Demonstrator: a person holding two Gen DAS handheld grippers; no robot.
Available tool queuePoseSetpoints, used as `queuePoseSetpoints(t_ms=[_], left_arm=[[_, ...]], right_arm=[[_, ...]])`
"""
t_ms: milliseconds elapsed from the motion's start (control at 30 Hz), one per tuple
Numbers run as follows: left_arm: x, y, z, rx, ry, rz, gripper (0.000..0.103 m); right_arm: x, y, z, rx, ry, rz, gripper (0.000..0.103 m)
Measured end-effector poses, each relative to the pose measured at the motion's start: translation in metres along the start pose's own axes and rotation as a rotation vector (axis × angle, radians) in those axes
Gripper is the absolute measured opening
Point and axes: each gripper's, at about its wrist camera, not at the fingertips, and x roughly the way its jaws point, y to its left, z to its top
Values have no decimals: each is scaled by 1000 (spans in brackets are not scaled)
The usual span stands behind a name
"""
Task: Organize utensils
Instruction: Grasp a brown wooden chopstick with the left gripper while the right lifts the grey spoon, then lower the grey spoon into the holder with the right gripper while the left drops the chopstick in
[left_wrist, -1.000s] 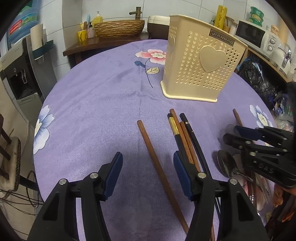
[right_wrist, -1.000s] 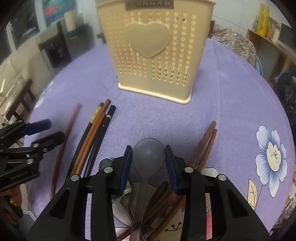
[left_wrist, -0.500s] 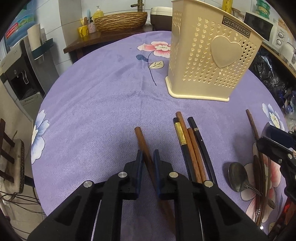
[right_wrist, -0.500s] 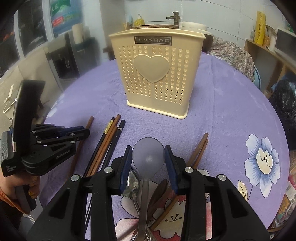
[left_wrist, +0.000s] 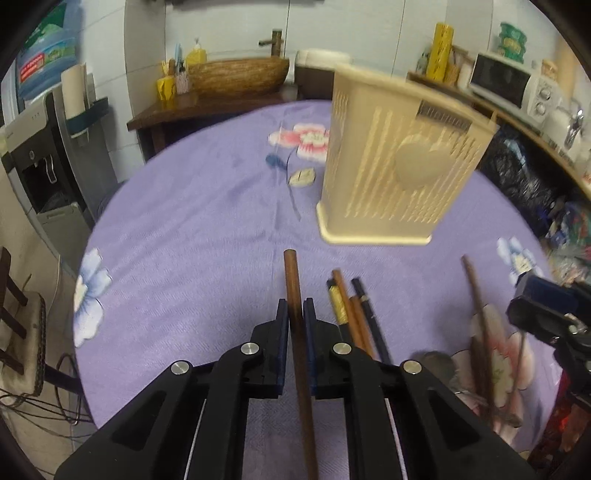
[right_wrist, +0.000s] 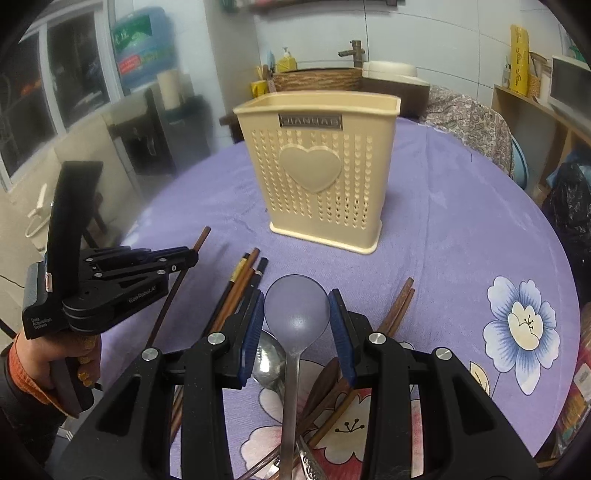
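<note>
Left gripper (left_wrist: 295, 314) clenched on brown chopstick (left_wrist: 291, 280), lifted off purple cloth (left_wrist: 184, 229). Right gripper (right_wrist: 296, 319) clenched on grey spoon (right_wrist: 296, 306). Beige holder (right_wrist: 317, 170) far centre. Risk: long chopstick pivots in pads, tip hits holder rim, misses opening.

The left hand-held gripper (right_wrist: 184, 258) reads "GenRobot.AI" and "Data Acquisition System".

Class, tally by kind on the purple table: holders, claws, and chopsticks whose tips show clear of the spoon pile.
Holder: 1
Claws: 2, left claw and right claw, which grips a spoon
Chopsticks: 7, one chopstick in the left claw, a bundle of four, a pair
Total: 10
</note>
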Motion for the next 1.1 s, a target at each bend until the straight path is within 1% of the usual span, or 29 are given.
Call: queuePoseSetpoints(t_ms=[100, 200, 300, 433, 700, 900, 1033, 1100], left_arm=[[-39, 5, 12, -18, -96, -41, 9], [-69, 8, 23, -12, -170, -60, 9], [-87, 9, 32, -4, -213, -71, 9], [-99, 11, 35, -14, -247, -94, 8], [-109, 7, 36, 6, -290, -72, 8], [-114, 15, 35, -4, -307, -75, 8], [-131, 20, 57, -18, -358, -89, 8], [-146, 18, 79, -18, -397, -119, 8]], right_arm=[[-23, 0, 7, -2, -54, 43, 36], [-43, 0, 15, -10, -97, 73, 36], [-58, -1, 23, -11, -132, 109, 36], [-71, -8, 31, 8, -169, 149, 36], [-67, -9, 34, 3, -156, 134, 36], [-68, -8, 35, -11, -159, 127, 36], [-76, -11, 52, -28, -190, 109, 36], [-85, -12, 71, -37, -229, 99, 36]])
